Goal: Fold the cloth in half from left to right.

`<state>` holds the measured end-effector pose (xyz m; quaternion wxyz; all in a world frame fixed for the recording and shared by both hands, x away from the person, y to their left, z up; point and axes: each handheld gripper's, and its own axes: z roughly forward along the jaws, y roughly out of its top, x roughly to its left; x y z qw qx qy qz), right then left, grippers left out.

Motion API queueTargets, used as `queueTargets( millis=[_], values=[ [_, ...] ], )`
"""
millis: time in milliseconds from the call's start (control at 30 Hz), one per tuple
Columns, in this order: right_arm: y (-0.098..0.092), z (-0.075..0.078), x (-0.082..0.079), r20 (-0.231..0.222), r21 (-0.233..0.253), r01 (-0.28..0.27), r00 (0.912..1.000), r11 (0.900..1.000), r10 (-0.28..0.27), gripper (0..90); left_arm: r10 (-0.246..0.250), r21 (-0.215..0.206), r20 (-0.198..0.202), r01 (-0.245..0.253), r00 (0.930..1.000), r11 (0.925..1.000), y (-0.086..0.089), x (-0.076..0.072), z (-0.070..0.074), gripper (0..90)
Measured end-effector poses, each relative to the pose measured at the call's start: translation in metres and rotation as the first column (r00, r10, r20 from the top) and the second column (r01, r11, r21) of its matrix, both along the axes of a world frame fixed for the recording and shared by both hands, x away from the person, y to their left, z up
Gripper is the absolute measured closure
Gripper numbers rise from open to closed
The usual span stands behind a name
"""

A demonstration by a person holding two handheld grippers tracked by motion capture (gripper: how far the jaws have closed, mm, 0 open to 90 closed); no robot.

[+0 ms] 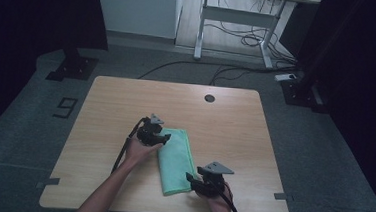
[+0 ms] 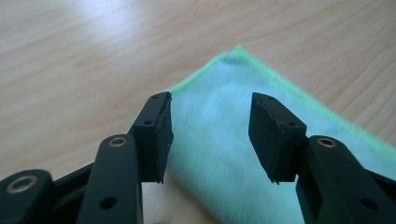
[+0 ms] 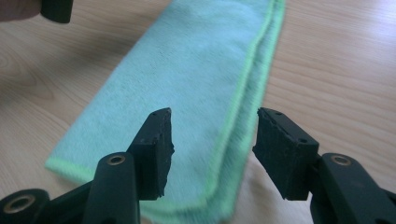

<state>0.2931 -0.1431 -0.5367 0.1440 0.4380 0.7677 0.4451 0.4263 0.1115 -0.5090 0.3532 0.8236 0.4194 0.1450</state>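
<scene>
In the high view, a light wood-grain bench (image 1: 126, 101) with rounded corners stands on a grey floor (image 1: 323, 145). A folded mint-green microfibre cloth (image 1: 176, 160), a long rectangle, lies on the bench a little toward 6 o'clock of its middle, its long axis running from about 11 to 5 o'clock. The left gripper (image 1: 162, 138), black with a grey three-cornered plate on top, sits at the cloth's 10 o'clock corner, held by the person's left hand (image 1: 137, 151). The right gripper (image 1: 191, 179) sits at the cloth's 4 o'clock corner, near the bench's front edge, in the right hand (image 1: 219, 203). A small dark round hole (image 1: 209, 98) marks the bench toward 12 o'clock. Beyond it, a white-legged desk frame (image 1: 237, 19) stands over loose black cables (image 1: 250, 40).

In the left gripper view, the two black fingers (image 2: 156, 135) are spread apart, released, with nothing between them. A corner of the green cloth (image 2: 224, 116), trimmed in brighter green, lies under and beyond the gap, its tip pointing to 12 o'clock on the wood bench (image 2: 70, 70).

In the right gripper view, the black fingers (image 3: 154, 149) are likewise spread and released. The cloth (image 3: 196, 84) stretches away toward 1 o'clock; its stacked, layered edges run up through the gap between the fingers. The bench (image 3: 336, 70) shows on both sides. A dark part of the other gripper (image 3: 56, 10) is at 11 o'clock.
</scene>
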Motion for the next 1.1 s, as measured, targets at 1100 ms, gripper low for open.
queueTargets(
  millis=[1100],
  values=[
    [0.015, -0.015, -0.004, -0.008, -0.102, -0.087, 0.9962, 0.991, 0.086, 50.4, -0.111, 0.096, -0.011, 0.112, 0.9938, 0.9892, -0.040, 0.009, -0.026, 44.6]
  ],
)
